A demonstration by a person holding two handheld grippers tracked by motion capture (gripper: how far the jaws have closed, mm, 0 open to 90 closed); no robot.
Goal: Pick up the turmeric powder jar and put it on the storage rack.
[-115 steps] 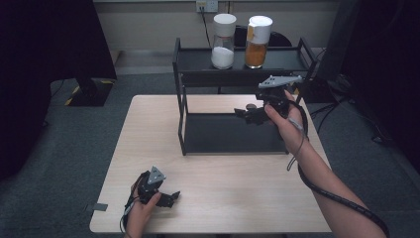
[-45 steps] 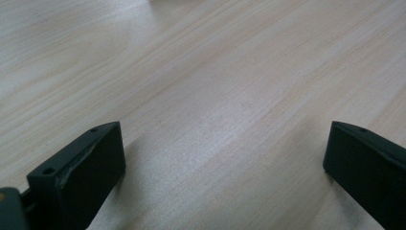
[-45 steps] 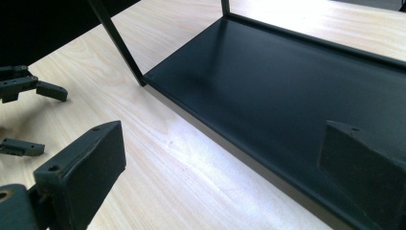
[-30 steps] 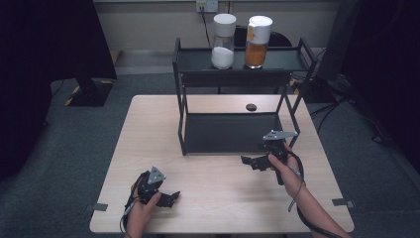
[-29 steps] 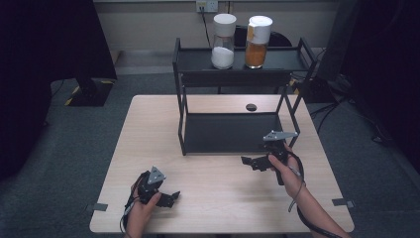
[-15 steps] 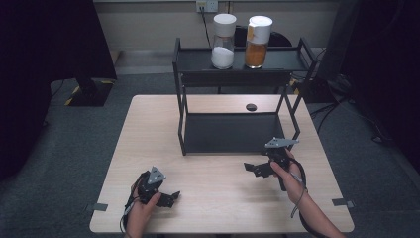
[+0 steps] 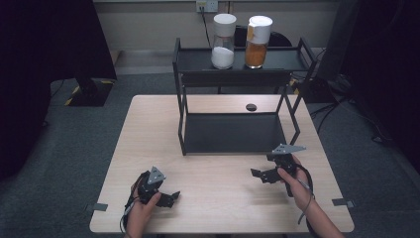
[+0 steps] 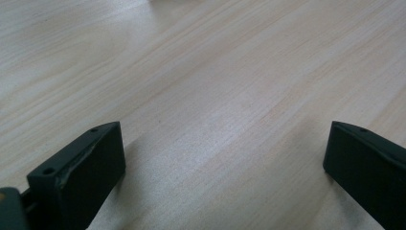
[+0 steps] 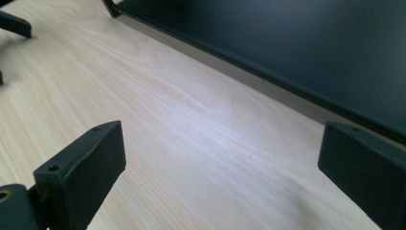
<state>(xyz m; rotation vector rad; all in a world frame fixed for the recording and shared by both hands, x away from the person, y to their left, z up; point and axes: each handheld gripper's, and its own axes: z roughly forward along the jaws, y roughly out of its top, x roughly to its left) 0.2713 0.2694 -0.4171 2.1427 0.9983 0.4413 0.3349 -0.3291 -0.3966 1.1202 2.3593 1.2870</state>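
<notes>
High view: a light wooden table [image 7: 148,148] is carrying a black two-tier rack [image 7: 233,99]. Two white-lidded jars are standing side by side on its top shelf, one holding white powder [image 7: 223,42], the other orange powder [image 7: 258,42]. A small dark disc [image 7: 251,107] is lying on the table behind the rack's lower shelf. The left gripper [image 7: 166,197] is resting near the table's front left, held in the left hand [image 7: 141,210]; the right gripper [image 7: 260,174] is sitting just in front of the rack's right front leg, held in the right hand [image 7: 297,183].

Left gripper view: the left gripper [image 8: 215,158] is lying low over bare tabletop, its jaws standing wide apart and gripping nothing.

Right gripper view: the right gripper [image 9: 215,158] is pointing along the rack's lower shelf [image 9: 297,43], jaws likewise spread wide and empty.
</notes>
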